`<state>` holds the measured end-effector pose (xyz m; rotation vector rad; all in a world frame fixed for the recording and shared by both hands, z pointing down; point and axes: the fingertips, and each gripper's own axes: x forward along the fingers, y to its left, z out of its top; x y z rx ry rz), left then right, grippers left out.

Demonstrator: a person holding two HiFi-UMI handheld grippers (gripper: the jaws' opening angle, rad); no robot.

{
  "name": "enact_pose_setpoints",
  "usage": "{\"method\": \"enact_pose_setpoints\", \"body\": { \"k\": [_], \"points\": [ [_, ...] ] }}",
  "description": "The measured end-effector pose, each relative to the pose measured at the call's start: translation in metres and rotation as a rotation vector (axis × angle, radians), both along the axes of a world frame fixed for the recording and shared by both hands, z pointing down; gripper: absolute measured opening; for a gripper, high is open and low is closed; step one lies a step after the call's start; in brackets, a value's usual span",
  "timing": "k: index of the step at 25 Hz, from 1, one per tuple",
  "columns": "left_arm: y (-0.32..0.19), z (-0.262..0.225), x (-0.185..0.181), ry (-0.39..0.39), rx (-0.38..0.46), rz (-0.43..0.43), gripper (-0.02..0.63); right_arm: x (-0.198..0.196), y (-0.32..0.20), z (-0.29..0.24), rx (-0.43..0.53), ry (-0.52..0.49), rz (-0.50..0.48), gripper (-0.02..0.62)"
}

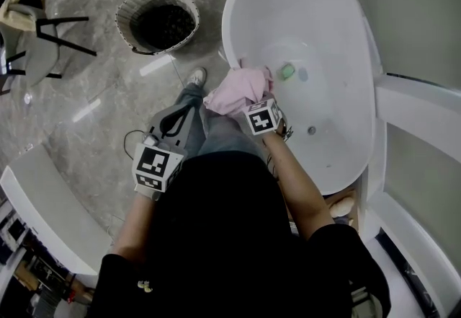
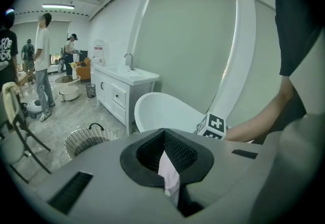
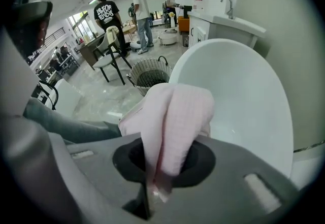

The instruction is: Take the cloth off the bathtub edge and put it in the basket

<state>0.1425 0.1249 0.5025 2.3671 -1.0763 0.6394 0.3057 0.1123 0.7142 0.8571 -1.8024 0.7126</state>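
Your right tool (image 3: pixel 158 162) is clamped on the one pink cloth (image 3: pixel 175 111), over the near rim of the bathtub (image 1: pixel 346 35); your left tool (image 2: pixel 163 134) has its jaws together. One basket (image 1: pixel 124 17) stands on the floor (image 1: pixel 94 86); a bystander's shirt print (image 3: pixel 105 12) is illegible.

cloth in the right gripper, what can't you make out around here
cloth: full shape, bunched in the right gripper, head view
green thing in bathtub: too small, head view
inside of basket: too dark, head view
pale strip in left gripper: too little shows, left gripper view
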Motion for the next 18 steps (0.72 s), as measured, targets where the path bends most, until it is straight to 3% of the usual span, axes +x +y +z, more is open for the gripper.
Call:
{"method": "enact_pose_setpoints", "body": {
  "k": [18],
  "points": [
    [-0.039,-0.063,-0.033,0.012,0.103,0.002,0.014,-0.031,-0.060,-0.182,0.281,-0.169,0.088,0.060]
  ]
}}
